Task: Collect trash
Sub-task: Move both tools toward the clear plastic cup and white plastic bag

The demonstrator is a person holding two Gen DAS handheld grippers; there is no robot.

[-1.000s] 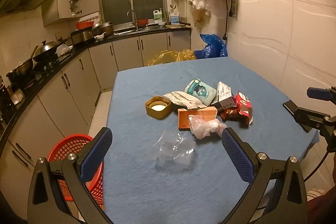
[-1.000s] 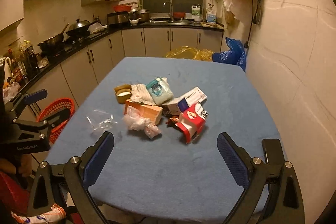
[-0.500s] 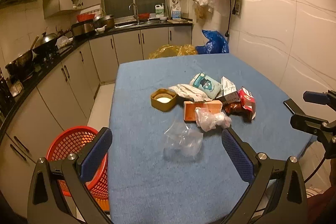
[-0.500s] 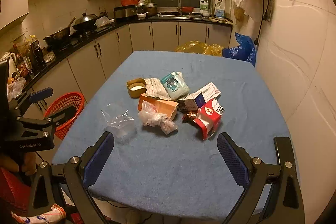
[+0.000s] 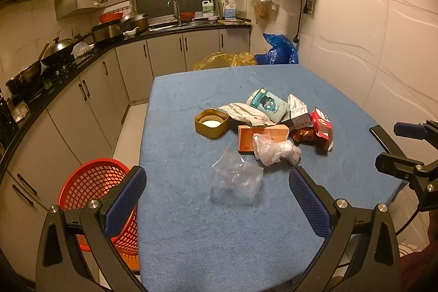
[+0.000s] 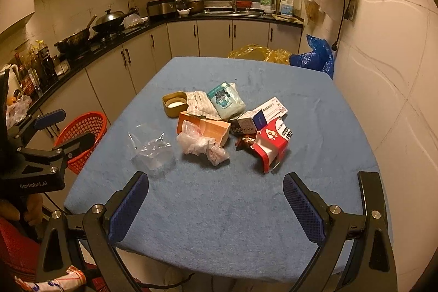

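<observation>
A heap of trash lies mid-table on the blue cloth (image 5: pixel 219 237): a clear plastic bag (image 5: pixel 236 178) (image 6: pixel 153 152), a crumpled white bag (image 5: pixel 273 152) (image 6: pixel 201 145), an orange box (image 5: pixel 262 136) (image 6: pixel 204 127), a gold tin (image 5: pixel 210 122) (image 6: pixel 175 104), a teal packet (image 5: pixel 267 103) (image 6: pixel 225 100), a white-blue carton (image 6: pixel 260 116) and a red carton (image 5: pixel 321 127) (image 6: pixel 271 145). My left gripper (image 5: pixel 217 200) is open, just short of the clear bag. My right gripper (image 6: pixel 216 207) is open above the near table edge, holding nothing.
A red mesh basket (image 5: pixel 95 185) (image 6: pixel 82 133) stands on the floor at the table's left side. Kitchen counters with pans (image 5: pixel 54 54) run along the left wall and back. Yellow (image 5: pixel 224 60) and blue (image 5: pixel 279 51) bags lie behind the table. A tiled wall closes the right.
Both grippers have drawn back and risen from the table, so the trash heap looks farther away. Both stay open, and nothing on the table has moved.
</observation>
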